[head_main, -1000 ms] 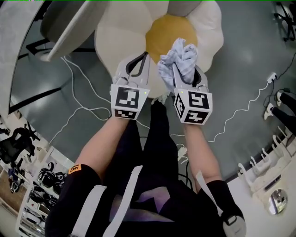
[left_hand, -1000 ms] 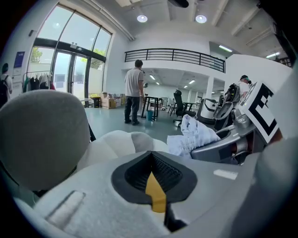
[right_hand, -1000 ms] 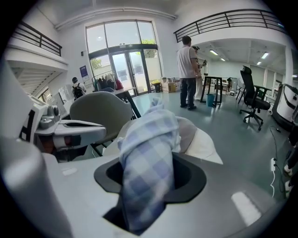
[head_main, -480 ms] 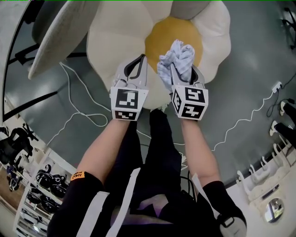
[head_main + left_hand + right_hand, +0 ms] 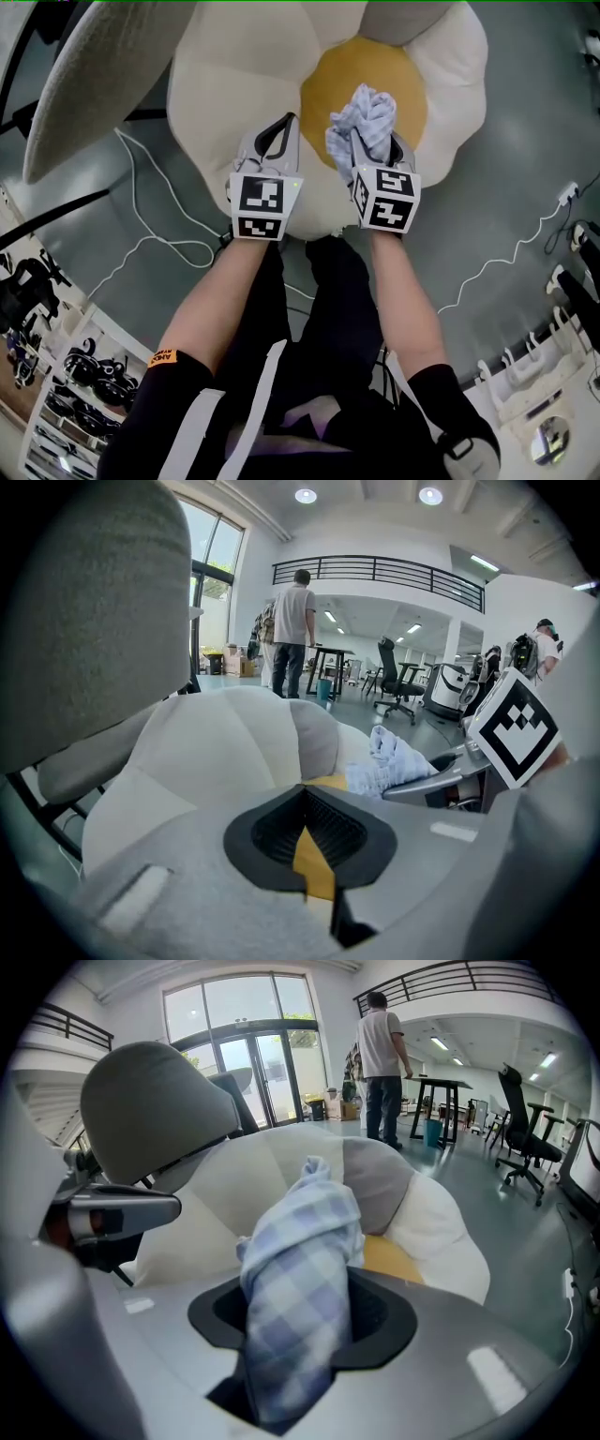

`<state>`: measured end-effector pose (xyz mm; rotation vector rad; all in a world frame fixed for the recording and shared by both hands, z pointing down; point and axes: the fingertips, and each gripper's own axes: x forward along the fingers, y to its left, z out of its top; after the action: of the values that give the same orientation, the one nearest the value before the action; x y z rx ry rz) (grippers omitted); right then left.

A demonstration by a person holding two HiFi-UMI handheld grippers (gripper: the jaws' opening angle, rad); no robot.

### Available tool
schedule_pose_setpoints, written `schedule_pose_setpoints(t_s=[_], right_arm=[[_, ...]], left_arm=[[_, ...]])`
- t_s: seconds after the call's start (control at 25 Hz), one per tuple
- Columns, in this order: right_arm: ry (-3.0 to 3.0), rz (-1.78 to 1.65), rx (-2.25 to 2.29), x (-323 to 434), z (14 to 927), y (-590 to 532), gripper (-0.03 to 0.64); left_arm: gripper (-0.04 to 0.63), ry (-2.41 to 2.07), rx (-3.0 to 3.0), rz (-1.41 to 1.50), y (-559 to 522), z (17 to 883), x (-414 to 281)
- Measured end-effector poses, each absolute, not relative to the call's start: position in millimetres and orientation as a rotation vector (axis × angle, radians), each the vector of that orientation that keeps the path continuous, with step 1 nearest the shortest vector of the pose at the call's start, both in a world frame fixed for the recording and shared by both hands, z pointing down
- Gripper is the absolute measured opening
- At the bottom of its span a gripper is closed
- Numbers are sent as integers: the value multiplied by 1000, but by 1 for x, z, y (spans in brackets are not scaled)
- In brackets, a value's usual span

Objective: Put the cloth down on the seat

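Note:
The seat [image 5: 234,66] is a flower-shaped cushion with white petals and a yellow middle [image 5: 330,82]. My right gripper [image 5: 371,139] is shut on a bunched blue-and-white checked cloth [image 5: 367,114] and holds it over the near edge of the yellow middle. In the right gripper view the cloth [image 5: 298,1288] fills the space between the jaws and sticks up past them. My left gripper [image 5: 287,124] hovers beside it over a white petal, its tips together with nothing in them. The left gripper view shows the cloth [image 5: 389,759] to its right.
White cables [image 5: 155,211] trail over the grey floor on both sides of the seat. A grey padded chair back [image 5: 80,94] stands at the left. Racks sit at the bottom left and right. A person [image 5: 382,1049] and office chairs [image 5: 520,1115] are far behind.
Both grippers have moved a little further over the seat, and the cloth now hangs more over the yellow middle. The grip on the cloth is unchanged.

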<state>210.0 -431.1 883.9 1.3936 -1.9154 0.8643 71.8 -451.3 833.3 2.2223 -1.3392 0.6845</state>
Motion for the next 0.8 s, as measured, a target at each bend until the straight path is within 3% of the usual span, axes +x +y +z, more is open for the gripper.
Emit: schedule_pose_setpoints(t_s=[0.8], right_arm=[[-1792, 908, 1327, 209, 1017, -429, 230]], left_arm=[[-2, -1242, 2207, 769, -450, 940, 70]])
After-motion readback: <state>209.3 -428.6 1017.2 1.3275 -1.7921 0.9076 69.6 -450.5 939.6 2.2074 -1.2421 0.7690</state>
